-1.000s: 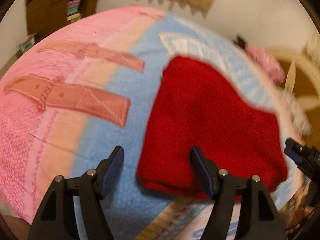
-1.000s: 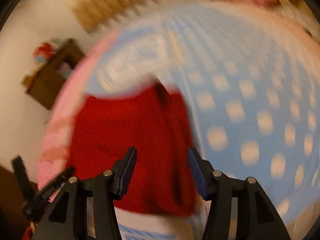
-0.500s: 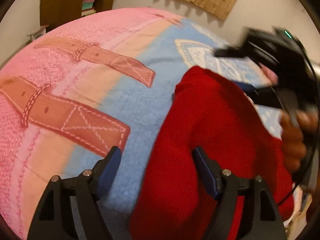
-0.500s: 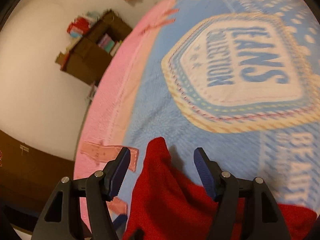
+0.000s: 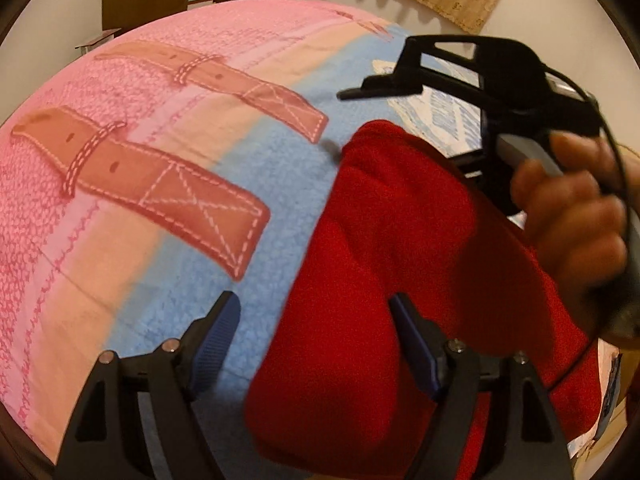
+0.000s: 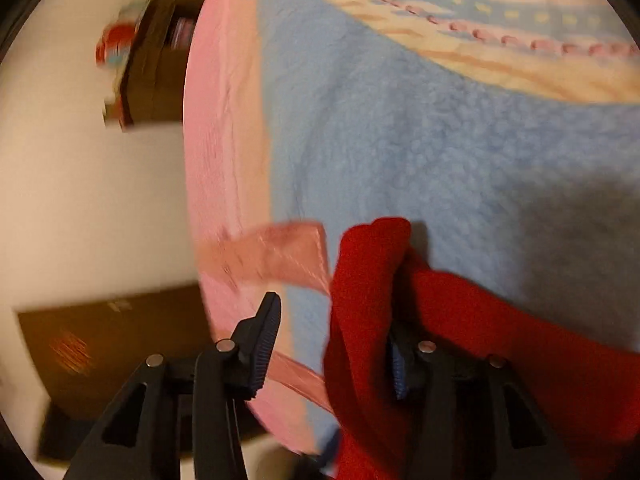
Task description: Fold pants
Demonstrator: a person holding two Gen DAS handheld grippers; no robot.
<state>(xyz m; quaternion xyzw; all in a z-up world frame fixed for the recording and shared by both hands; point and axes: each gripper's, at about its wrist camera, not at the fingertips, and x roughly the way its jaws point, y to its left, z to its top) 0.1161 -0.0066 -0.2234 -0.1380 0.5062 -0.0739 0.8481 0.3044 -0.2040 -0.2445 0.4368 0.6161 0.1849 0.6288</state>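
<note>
You're bringing your right gripper (image 6: 332, 344) onto the far corner of the red pants (image 5: 400, 280), jaws spread with a raised ridge of fabric lying between them, nothing pinched yet. The folded pants are lying on the blue part of the blanket (image 5: 280, 168), running lengthwise away from your left gripper (image 5: 316, 340), which is hovering spread over their near-left edge

right gripper (image 6: 332, 344): swung in from the near edge to the far corner of the red pants (image 5: 400, 280), fabric now between its spread fingers
left gripper (image 5: 316, 340): crept closer, pants edge now between its fingers
</note>
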